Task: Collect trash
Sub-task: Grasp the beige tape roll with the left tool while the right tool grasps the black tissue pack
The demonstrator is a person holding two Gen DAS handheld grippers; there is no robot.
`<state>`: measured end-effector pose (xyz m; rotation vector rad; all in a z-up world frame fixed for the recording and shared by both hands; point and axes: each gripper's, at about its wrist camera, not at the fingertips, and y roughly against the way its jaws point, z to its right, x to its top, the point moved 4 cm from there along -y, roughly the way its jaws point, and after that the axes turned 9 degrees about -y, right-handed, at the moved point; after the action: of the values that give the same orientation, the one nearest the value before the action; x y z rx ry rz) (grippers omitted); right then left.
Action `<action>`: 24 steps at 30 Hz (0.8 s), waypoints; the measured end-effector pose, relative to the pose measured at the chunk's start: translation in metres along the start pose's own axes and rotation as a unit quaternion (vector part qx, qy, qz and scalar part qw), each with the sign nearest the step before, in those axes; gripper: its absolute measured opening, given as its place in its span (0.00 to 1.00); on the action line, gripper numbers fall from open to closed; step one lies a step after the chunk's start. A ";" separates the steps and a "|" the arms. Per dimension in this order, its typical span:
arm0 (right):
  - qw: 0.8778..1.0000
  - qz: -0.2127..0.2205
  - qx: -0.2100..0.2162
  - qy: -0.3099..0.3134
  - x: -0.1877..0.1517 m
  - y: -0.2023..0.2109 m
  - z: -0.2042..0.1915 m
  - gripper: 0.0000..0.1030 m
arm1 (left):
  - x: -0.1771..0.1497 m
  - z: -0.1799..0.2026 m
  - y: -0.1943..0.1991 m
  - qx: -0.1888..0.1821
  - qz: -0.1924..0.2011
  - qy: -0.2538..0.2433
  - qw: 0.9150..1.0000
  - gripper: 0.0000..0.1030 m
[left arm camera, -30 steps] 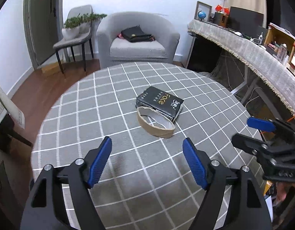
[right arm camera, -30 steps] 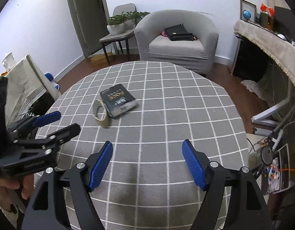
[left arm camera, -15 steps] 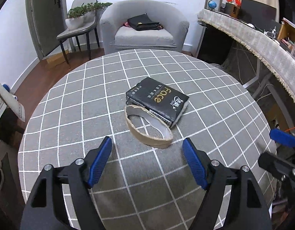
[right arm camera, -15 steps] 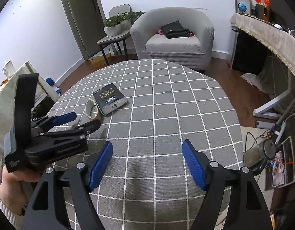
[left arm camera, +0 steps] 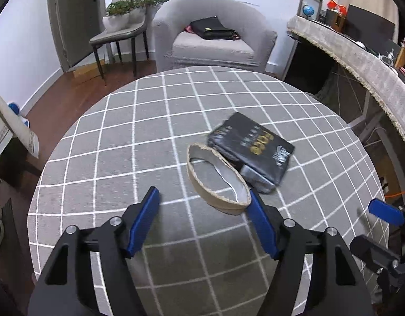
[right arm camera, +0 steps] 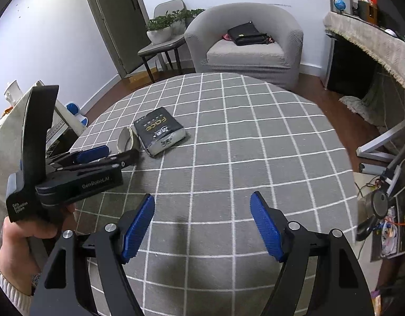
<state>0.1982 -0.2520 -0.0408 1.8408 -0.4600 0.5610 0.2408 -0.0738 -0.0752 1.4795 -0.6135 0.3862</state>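
A flattened beige cardboard ring (left arm camera: 218, 181) lies on the grey checked tablecloth (left arm camera: 118, 158), leaning against a black tissue pack (left arm camera: 252, 147) marked "Face". My left gripper (left arm camera: 202, 197) hovers low just before the ring. Its jaws are closing, and the ring's near end sits by the right fingertip (left arm camera: 255, 205) without being pressed. In the right wrist view the left gripper (right arm camera: 105, 155) points at the ring (right arm camera: 126, 139) and pack (right arm camera: 160, 131). My right gripper (right arm camera: 202, 202) stands open over bare cloth (right arm camera: 255, 144); one blue fingertip (left arm camera: 384, 214) of it shows at the left view's right edge.
Beyond the round table stand a grey armchair (left arm camera: 213, 42) with a black bag, a chair with potted plants (left arm camera: 123, 26) and a door. A long cloth-covered counter (left arm camera: 360, 58) runs along the right. Cables and gear (right arm camera: 381, 205) lie on the floor at right.
The left gripper has moved forward and down toward the ring, which now looms larger and further right, by the right finger. Its jaws have narrowed a little. The right gripper stayed nearly still.
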 end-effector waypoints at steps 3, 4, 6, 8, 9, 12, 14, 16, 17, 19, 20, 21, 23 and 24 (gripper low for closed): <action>1.000 0.003 -0.003 0.013 0.004 -0.002 -0.007 0.73 | 0.008 -0.004 -0.003 -0.003 0.003 -0.003 1.000 0.67; 1.000 0.003 -0.006 0.018 0.006 -0.004 -0.009 0.73 | 0.011 -0.004 -0.005 -0.009 0.003 -0.008 1.000 0.66; 1.000 0.002 -0.010 0.027 0.010 -0.007 -0.010 0.73 | 0.012 -0.004 -0.008 -0.010 0.001 -0.009 1.000 0.62; 0.999 -0.001 -0.013 0.031 0.013 -0.012 -0.010 0.73 | 0.015 -0.006 -0.011 -0.009 0.003 -0.011 1.000 0.59; 0.999 -0.001 -0.016 0.032 0.015 -0.015 -0.008 0.73 | 0.016 -0.006 -0.012 -0.010 0.002 -0.013 1.000 0.56; 0.999 -0.006 -0.018 0.036 0.020 -0.024 -0.008 0.73 | 0.016 -0.009 -0.011 -0.013 0.007 -0.018 1.000 0.46; 0.999 -0.003 -0.024 0.039 0.023 -0.027 -0.009 0.73 | 0.015 -0.009 -0.010 -0.019 0.007 -0.020 1.000 0.41; 0.999 0.000 -0.030 0.045 0.027 -0.030 -0.014 0.73 | 0.013 -0.013 -0.010 -0.027 0.008 -0.024 0.999 0.36; 0.998 0.002 -0.032 0.048 0.028 -0.030 -0.016 0.73 | 0.013 -0.016 -0.010 -0.032 0.009 -0.023 0.999 0.34; 0.998 0.006 -0.035 0.054 0.031 -0.032 -0.021 0.73 | 0.012 -0.022 -0.009 -0.042 0.009 -0.022 0.999 0.28; 0.998 0.006 -0.035 0.055 0.032 -0.033 -0.023 0.73 | 0.011 -0.025 -0.008 -0.042 0.009 -0.022 0.999 0.26; 0.998 0.007 -0.034 0.056 0.033 -0.035 -0.025 0.73 | 0.011 -0.028 -0.008 -0.042 0.008 -0.021 0.999 0.25; 0.998 0.008 -0.032 0.054 0.035 -0.037 -0.028 0.73 | 0.010 -0.035 -0.008 -0.048 0.008 -0.016 0.999 0.27; 0.998 0.007 -0.030 0.053 0.036 -0.038 -0.028 0.73 | 0.010 -0.038 -0.008 -0.051 0.007 -0.014 0.999 0.35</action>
<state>0.2445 -0.2144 -0.0412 1.7426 -0.4147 0.6445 0.2592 -0.0382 -0.0748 1.3858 -0.6572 0.3395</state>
